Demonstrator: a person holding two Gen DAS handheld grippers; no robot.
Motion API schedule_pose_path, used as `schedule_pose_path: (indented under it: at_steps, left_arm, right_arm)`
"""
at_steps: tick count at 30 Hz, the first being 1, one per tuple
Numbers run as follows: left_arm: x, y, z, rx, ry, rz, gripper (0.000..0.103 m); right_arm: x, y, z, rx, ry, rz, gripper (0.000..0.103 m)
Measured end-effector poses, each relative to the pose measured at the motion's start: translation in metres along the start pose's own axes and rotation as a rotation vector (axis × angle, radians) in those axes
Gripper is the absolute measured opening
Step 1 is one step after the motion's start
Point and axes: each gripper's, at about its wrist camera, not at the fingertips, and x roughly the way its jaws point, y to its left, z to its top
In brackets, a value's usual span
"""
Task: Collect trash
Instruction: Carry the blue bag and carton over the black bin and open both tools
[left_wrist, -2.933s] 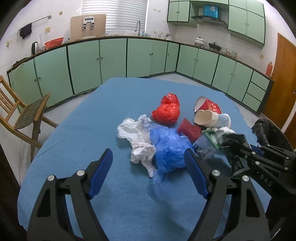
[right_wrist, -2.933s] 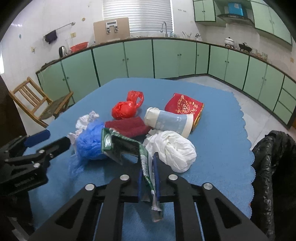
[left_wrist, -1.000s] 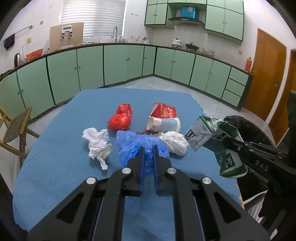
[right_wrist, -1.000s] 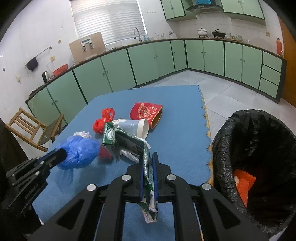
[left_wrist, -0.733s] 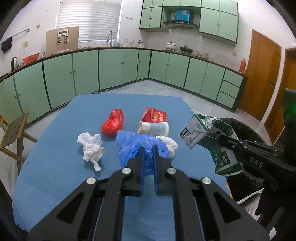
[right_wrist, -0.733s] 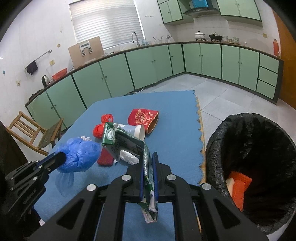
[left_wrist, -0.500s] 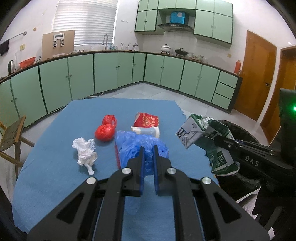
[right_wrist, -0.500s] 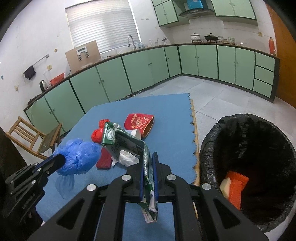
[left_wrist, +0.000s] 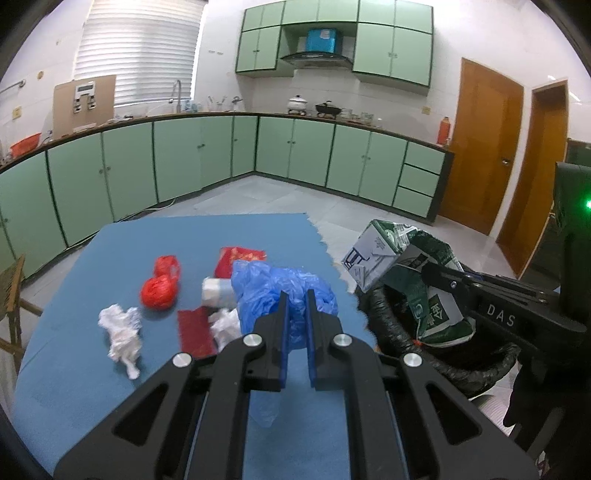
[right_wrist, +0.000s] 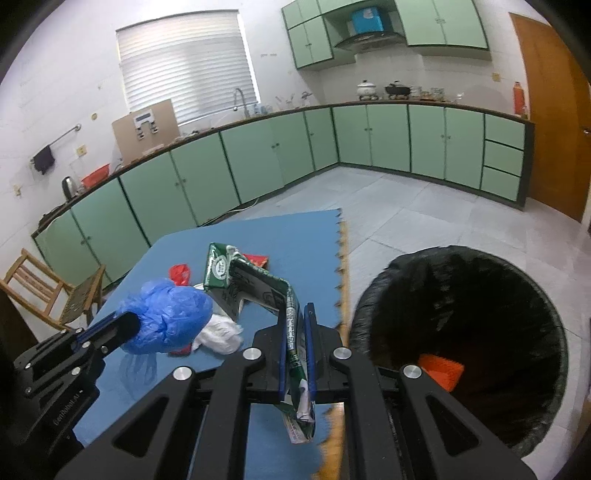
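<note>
Grippers first, since they sit nearest the cameras: left gripper (left_wrist: 294, 317) is clamped on the crumpled blue plastic bag (left_wrist: 280, 291), pinched by a fold so the rest dangles free; right gripper (right_wrist: 297, 332) is squeezed tight on the flattened end of a green milk carton (right_wrist: 255, 288), probably because that thin flap is the easiest bit to bite. Both loads hang in the air on the table side of the black-lined bin (right_wrist: 461, 332), the carton nearer its rim, so I'd guess it gets dropped in first; an orange scrap (right_wrist: 441, 371) already lies inside the bin. Farther from the bin, on the blue table mat (left_wrist: 92, 369), the leftovers wait: white tissue wad (left_wrist: 122, 328), red bag (left_wrist: 160, 290), red packet (left_wrist: 240, 260).
</note>
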Motion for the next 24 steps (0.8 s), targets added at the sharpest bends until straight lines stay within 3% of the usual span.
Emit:
schedule_pose_path:
  at_steps: [11, 24]
  left_arm:
    - [0.034, -0.055, 0.019, 0.065, -0.024, -0.142, 0.007]
    - [0.097, -0.133, 0.015, 0.116, 0.037, -0.3, 0.007]
  right_arm:
    - [-0.021, -0.066, 0.014, 0.07, -0.046, -0.162, 0.008]
    - [-0.019, -0.142, 0.005, 0.157, -0.008, -0.326, 0.008]
